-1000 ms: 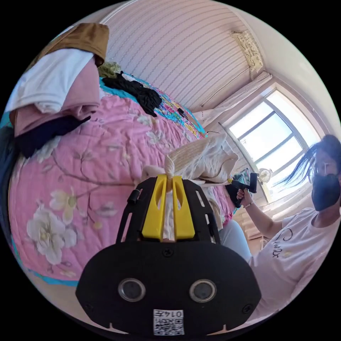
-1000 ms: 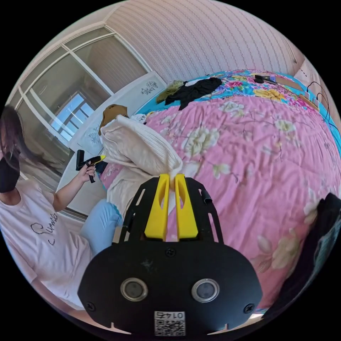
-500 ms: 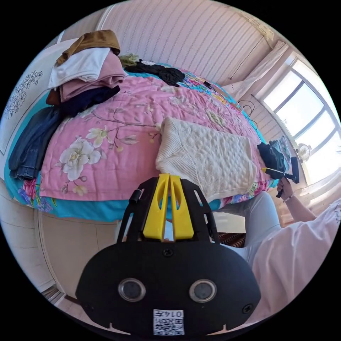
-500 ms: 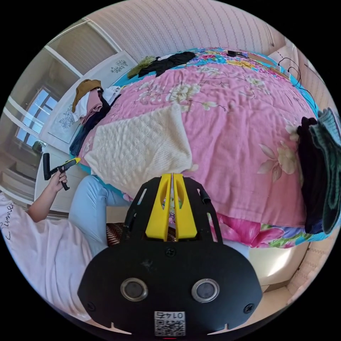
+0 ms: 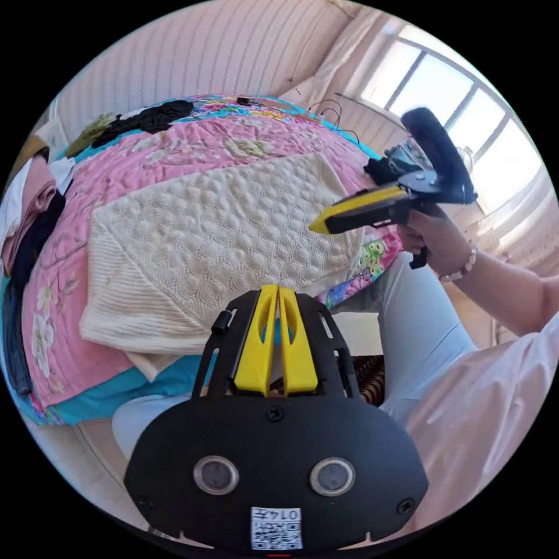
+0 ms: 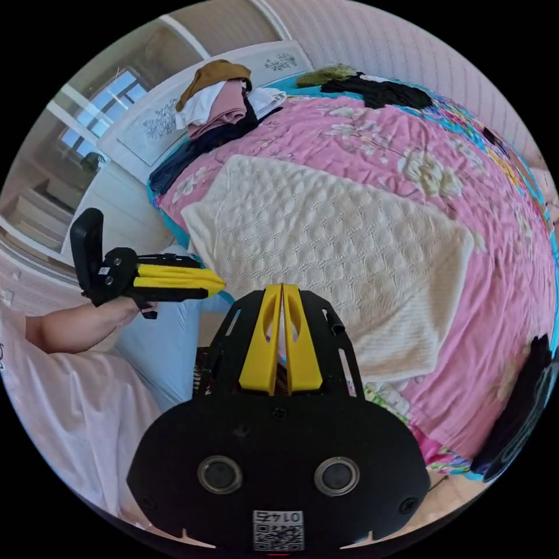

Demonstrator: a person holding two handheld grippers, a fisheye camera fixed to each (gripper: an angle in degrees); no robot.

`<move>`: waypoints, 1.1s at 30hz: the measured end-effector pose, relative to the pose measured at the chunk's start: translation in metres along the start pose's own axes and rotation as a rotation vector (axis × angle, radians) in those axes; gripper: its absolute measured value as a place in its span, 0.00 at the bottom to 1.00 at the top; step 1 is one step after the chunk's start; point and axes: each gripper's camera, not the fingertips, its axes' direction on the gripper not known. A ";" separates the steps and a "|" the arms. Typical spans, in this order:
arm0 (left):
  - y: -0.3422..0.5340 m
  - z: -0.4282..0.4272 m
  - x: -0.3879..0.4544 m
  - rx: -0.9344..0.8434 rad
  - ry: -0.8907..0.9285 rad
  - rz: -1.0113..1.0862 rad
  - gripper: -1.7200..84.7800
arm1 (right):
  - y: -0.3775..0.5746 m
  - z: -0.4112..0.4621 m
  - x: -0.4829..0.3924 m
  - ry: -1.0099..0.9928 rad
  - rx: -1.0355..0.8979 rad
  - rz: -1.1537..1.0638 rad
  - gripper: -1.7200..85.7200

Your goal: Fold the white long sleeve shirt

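Observation:
The white knitted long sleeve shirt (image 5: pixel 221 233) lies folded into a flat rectangle on the pink flowered bedspread (image 5: pixel 192 140), near the bed's front edge. The same shirt (image 6: pixel 332 239) lies flat in the right gripper view. My left gripper (image 5: pixel 278 290) hovers just off the bed edge in front of the shirt, jaws shut with nothing between them. My right gripper (image 6: pixel 282 287) is likewise shut and empty before the shirt. The right gripper (image 5: pixel 317 224) also appears over the shirt's right end in the left gripper view, and the left gripper (image 6: pixel 218 285) shows at the left of the right gripper view.
A stack of folded clothes (image 6: pixel 215 99) sits by the white headboard (image 6: pixel 174 110). Dark garments (image 6: pixel 378 93) lie at the far side of the bed, and more dark clothes (image 6: pixel 524 396) at its right end. The person's leg (image 5: pixel 419 343) is beside the bed.
Both grippers let go of the shirt, which was lifted a second ago and now lies flat on the bed. The grippers have drawn back off the bed edge, shut and empty.

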 end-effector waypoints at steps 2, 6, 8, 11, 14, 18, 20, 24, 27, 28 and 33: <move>-0.009 0.012 0.022 -0.028 -0.103 0.086 0.01 | -0.029 0.011 -0.018 0.113 -0.032 -0.088 0.02; -0.021 0.040 0.052 -0.040 -0.301 0.178 0.01 | -0.084 0.055 -0.032 0.295 -0.183 -0.165 0.02; -0.024 0.061 0.053 -0.118 -0.261 0.159 0.01 | -0.092 0.090 -0.026 0.289 -0.319 -0.142 0.02; -0.019 0.073 0.058 -0.046 -0.243 0.137 0.01 | -0.088 0.112 -0.024 0.300 -0.254 -0.093 0.02; -0.024 0.077 0.067 -0.069 -0.235 0.159 0.01 | -0.088 0.122 -0.031 0.330 -0.288 -0.158 0.01; -0.033 0.064 0.076 -0.077 -0.136 0.158 0.01 | -0.101 0.106 -0.023 0.220 -0.340 -0.172 0.01; -0.034 0.067 0.083 -0.079 -0.129 0.182 0.01 | -0.105 0.091 -0.017 0.259 -0.238 -0.146 0.01; -0.032 0.097 0.093 -0.134 -0.154 0.223 0.01 | -0.114 0.116 0.008 0.239 -0.298 -0.073 0.01; -0.038 0.102 0.099 -0.154 -0.165 0.253 0.01 | -0.109 0.132 0.025 0.251 -0.254 0.021 0.01; -0.041 0.104 0.099 -0.161 -0.158 0.245 0.01 | -0.106 0.133 0.033 0.234 -0.239 0.068 0.01; -0.054 0.107 0.104 -0.203 -0.144 0.253 0.01 | -0.076 0.124 0.065 0.104 -0.147 0.169 0.01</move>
